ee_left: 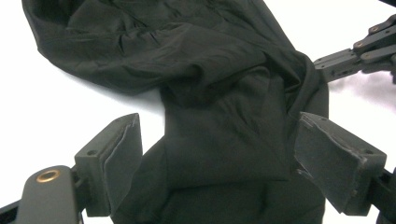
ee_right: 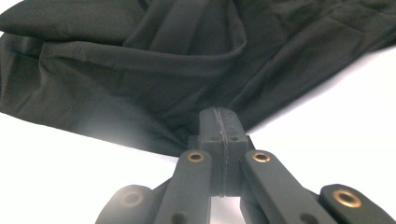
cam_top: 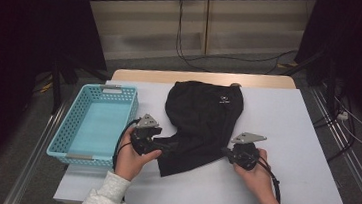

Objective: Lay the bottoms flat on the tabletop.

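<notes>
A black garment (cam_top: pixel 202 119) lies crumpled on the white table top (cam_top: pixel 295 143), with a small white logo near its far end. My left gripper (cam_top: pixel 164 145) is at the garment's near left corner. In the left gripper view its jaws stand wide apart (ee_left: pixel 219 158) and a fold of the black garment (ee_left: pixel 219 93) lies between them without being pressed. My right gripper (cam_top: pixel 225 151) is at the near right edge. In the right gripper view its pads are together (ee_right: pixel 219 116), pinching the hem of the garment (ee_right: pixel 140 70). The right gripper (ee_left: pixel 327 65) also shows far off in the left gripper view.
A light blue plastic basket (cam_top: pixel 65 136) sits at the table's left edge, beside my left hand. Bare white table lies right of the garment. Cables run across the floor behind the table and along its right side.
</notes>
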Available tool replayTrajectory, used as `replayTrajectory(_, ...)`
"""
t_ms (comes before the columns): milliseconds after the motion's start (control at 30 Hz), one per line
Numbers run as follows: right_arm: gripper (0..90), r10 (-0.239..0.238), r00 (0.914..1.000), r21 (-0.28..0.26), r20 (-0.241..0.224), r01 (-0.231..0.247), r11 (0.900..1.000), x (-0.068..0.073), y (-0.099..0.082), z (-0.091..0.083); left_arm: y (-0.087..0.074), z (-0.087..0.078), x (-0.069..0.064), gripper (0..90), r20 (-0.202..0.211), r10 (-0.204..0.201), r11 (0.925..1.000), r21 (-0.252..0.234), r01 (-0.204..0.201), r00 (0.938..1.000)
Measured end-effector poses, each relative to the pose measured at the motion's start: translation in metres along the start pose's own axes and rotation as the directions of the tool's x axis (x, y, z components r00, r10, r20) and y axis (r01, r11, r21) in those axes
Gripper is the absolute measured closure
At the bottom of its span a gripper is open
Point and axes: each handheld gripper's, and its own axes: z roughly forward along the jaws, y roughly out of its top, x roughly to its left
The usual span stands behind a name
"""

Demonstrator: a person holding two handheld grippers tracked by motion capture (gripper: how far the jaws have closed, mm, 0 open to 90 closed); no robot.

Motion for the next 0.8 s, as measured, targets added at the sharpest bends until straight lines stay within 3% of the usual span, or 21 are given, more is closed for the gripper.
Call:
replayTrajectory(367,90.0,0.047,0.9986,-0.014,0.024,-0.046,0.9988,-0.023,-0.017,-0.031,0.001,0.001,-0.003,16.1,0.005,0.006,1.0,0.006,-0.006,1.0)
replayTrajectory(800,90.0,0.043,0.9976,0.002,0.055,-0.043,0.9991,-0.031,-0.022,-0.034,-0.002,0.021,-0.014,19.4,0.068,0.038,0.9977,0.054,-0.042,0.997)
